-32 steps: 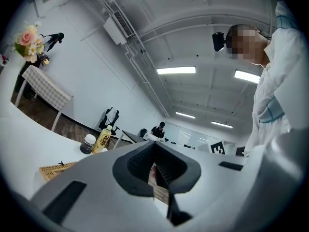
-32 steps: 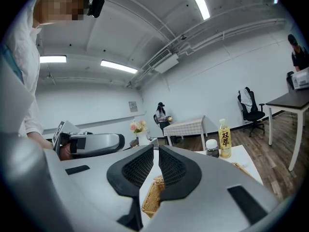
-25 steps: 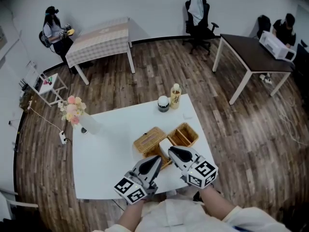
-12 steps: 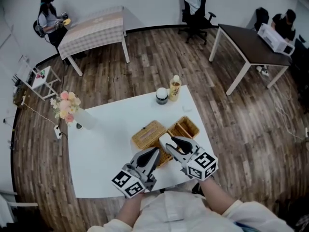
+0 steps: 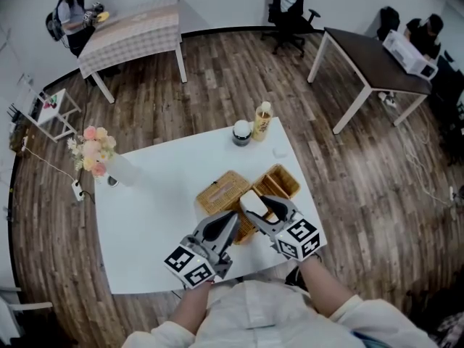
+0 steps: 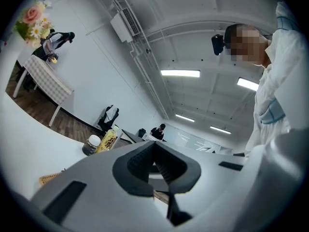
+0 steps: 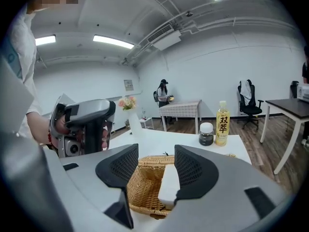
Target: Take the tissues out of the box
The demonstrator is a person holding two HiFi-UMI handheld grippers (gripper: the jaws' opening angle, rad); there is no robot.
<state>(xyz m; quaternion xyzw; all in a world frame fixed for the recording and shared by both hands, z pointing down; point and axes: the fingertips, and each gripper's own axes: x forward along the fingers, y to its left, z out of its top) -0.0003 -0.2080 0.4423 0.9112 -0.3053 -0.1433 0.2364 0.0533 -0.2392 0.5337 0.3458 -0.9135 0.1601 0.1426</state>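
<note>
- The white tissues (image 7: pixel 169 185) stand upright between the right tongs (image 7: pixel 155 158), against one pad and clear of the other, over an open wicker box (image 7: pixel 137 185).
- The right tongs are opening, their hold on the tissues released.
- The left tongs (image 6: pixel 154 151) are clenched tip to tip, with nothing between them, just beside the right ones.
- On the white bench (image 5: pixel 152 209), a bottle (image 5: pixel 262 120) and a jar (image 5: pixel 241 133) stand side by side at the far edge, well apart from the flowers (image 5: pixel 90 151).

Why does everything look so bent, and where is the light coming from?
Head view: the wide lens bows the floorboards and rounds the white table. Left gripper view: ceiling strip lights glare brightly, and the corners go black. Right gripper view: even overhead light, and the bottle looks sharp.
</note>
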